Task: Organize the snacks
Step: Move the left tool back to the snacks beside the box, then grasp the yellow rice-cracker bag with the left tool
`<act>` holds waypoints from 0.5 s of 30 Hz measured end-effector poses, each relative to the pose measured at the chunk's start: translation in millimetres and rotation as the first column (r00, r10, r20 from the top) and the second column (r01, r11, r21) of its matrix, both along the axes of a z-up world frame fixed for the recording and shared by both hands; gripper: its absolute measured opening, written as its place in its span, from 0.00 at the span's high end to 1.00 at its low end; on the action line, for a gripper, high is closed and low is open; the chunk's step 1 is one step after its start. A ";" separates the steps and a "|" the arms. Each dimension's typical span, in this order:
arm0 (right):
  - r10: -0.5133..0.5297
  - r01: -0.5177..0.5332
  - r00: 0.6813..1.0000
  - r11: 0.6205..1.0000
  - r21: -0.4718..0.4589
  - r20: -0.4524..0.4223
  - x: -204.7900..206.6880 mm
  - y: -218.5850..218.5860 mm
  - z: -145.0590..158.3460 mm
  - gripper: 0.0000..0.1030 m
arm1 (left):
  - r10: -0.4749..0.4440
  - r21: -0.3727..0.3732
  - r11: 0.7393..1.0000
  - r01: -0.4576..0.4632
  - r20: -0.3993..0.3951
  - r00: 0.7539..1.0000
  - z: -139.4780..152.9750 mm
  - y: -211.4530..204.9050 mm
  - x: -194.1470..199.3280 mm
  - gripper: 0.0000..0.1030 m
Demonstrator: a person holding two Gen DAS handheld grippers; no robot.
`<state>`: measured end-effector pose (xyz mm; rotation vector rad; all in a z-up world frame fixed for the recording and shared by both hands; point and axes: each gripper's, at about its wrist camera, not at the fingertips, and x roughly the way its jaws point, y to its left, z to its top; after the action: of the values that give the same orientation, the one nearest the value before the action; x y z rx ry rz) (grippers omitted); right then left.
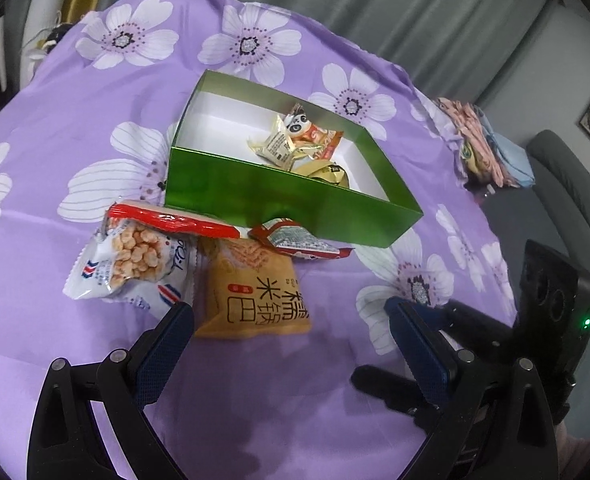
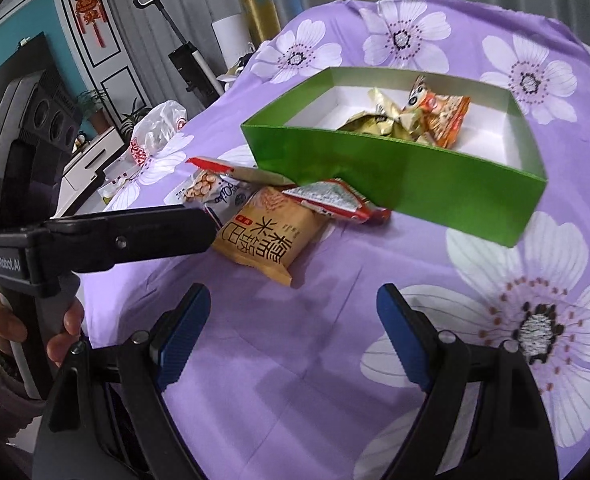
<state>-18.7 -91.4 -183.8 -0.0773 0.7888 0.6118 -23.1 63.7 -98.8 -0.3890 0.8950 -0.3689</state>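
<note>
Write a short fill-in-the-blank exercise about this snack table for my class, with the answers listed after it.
1. The open cardboard box has shiny ____ outer walls.
2. The tan square snack packet with black characters lies ____ the box, on the cloth.
3. The tablecloth is ____ with white flowers.
4. Both the left tongs and the right tongs hold ____.

Answers: green; outside; purple; nothing
</note>
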 end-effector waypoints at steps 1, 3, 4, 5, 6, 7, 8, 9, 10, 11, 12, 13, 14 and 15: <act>0.005 -0.005 1.000 1.000 0.002 -0.007 2.1 1.9 -2.5 0.17 | -0.001 0.002 1.000 0.001 -0.003 1.000 -1.9 -0.2 1.9 0.05; 0.022 -0.021 1.000 1.000 0.006 -0.016 7.1 6.7 -6.9 0.18 | -0.002 0.019 1.000 0.002 -0.010 1.000 -6.2 -2.2 7.5 0.05; 0.029 -0.029 0.999 1.000 0.010 -0.017 8.6 8.6 -8.1 0.18 | -0.006 0.026 1.000 0.006 -0.012 1.000 -7.7 -4.3 9.4 0.05; 0.035 -0.035 0.999 0.999 0.014 -0.017 10.1 9.9 -9.0 0.18 | -0.010 0.037 0.999 0.010 -0.016 1.000 -9.8 -6.5 11.7 0.05; 0.045 -0.044 0.999 0.999 0.017 -0.019 12.4 12.4 -9.7 0.19 | -0.011 0.044 0.999 0.012 -0.019 1.000 -11.6 -7.0 13.0 0.05; 0.052 -0.051 0.998 0.998 0.020 -0.020 15.1 15.0 -10.5 0.19 | -0.013 0.051 0.999 0.015 -0.023 1.000 -13.3 -8.1 14.6 0.05; 0.057 -0.056 0.998 0.998 0.020 -0.021 17.7 17.5 -11.2 0.20 | -0.018 0.052 0.998 0.019 -0.027 0.999 -14.9 -9.2 16.1 0.07; 0.064 -0.063 0.998 0.998 0.019 -0.024 20.0 20.3 -12.0 0.21 | -0.019 0.051 0.998 0.021 -0.029 0.999 -16.2 -9.2 16.8 0.09; 0.069 -0.069 0.997 0.997 0.017 -0.026 21.1 22.4 -12.6 0.22 | -0.022 0.051 0.998 0.024 -0.033 0.999 -17.3 -9.6 17.8 0.13; 0.077 -0.076 0.997 0.997 0.014 -0.027 22.8 25.0 -13.4 0.23 | -0.026 0.052 0.998 0.028 -0.038 0.999 -18.5 -10.2 19.3 0.15; 0.083 -0.083 0.996 0.997 0.004 -0.029 25.1 28.6 -14.7 0.23 | -0.026 0.054 0.998 0.028 -0.041 0.999 -19.4 -10.1 20.3 0.15; 0.087 -0.087 0.996 0.996 -0.005 -0.031 26.9 30.6 -15.8 0.24 | -0.025 0.054 0.998 0.027 -0.046 0.999 -20.6 -9.8 21.6 0.16; 0.093 -0.093 0.995 0.996 -0.011 -0.034 28.6 31.7 -17.1 0.27 | -0.026 0.050 0.998 0.029 -0.049 0.998 -21.6 -9.1 22.5 0.21; 0.102 -0.102 0.994 0.995 -0.016 -0.039 30.7 34.2 -18.5 0.29 | -0.030 0.046 0.998 0.032 -0.053 0.998 -22.4 -8.7 23.6 0.24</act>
<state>12.0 -57.2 -202.3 -0.1234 0.8307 0.7045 0.5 55.1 -121.2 -0.3434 0.9602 -0.3671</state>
